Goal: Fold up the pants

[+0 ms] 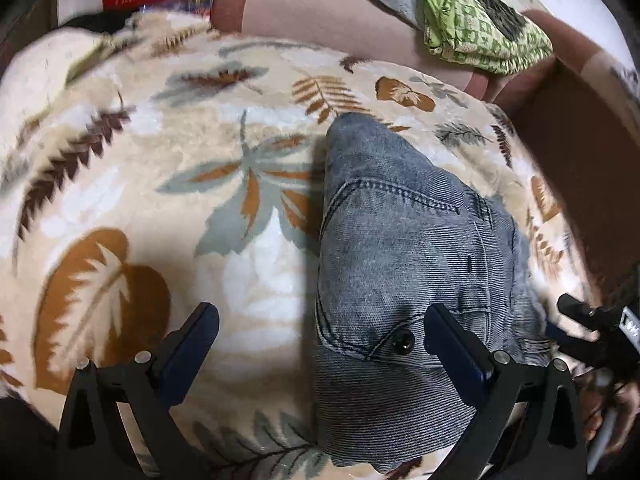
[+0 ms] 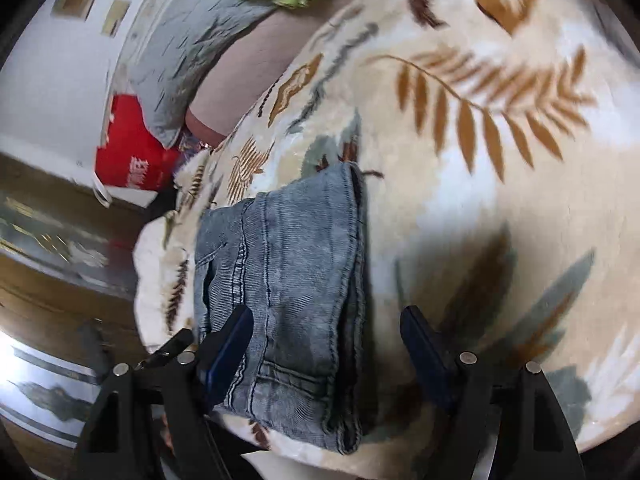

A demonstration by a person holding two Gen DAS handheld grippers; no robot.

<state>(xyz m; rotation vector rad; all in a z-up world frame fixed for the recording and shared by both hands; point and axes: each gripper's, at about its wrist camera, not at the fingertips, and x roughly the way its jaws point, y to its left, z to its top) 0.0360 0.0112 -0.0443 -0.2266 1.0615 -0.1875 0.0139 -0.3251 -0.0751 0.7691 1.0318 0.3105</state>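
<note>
The pants (image 1: 404, 264), washed-blue denim, lie as a compact folded bundle on the leaf-print blanket (image 1: 160, 184), right of centre in the left wrist view and lower centre-left in the right wrist view. The left gripper (image 1: 320, 332) stands released, jaws wide, one finger over bare blanket and the other over the denim near a dark button (image 1: 403, 341). The right gripper (image 2: 326, 336) is also spread wide, nothing clamped, straddling the stacked edges (image 2: 352, 280) of the bundle. By the look of it, the fold is nearly done. Best now: press the layers flat, line up the edges and avoid snagging the top layer. The view is blurred, so fine seams stay uncertain.
</note>
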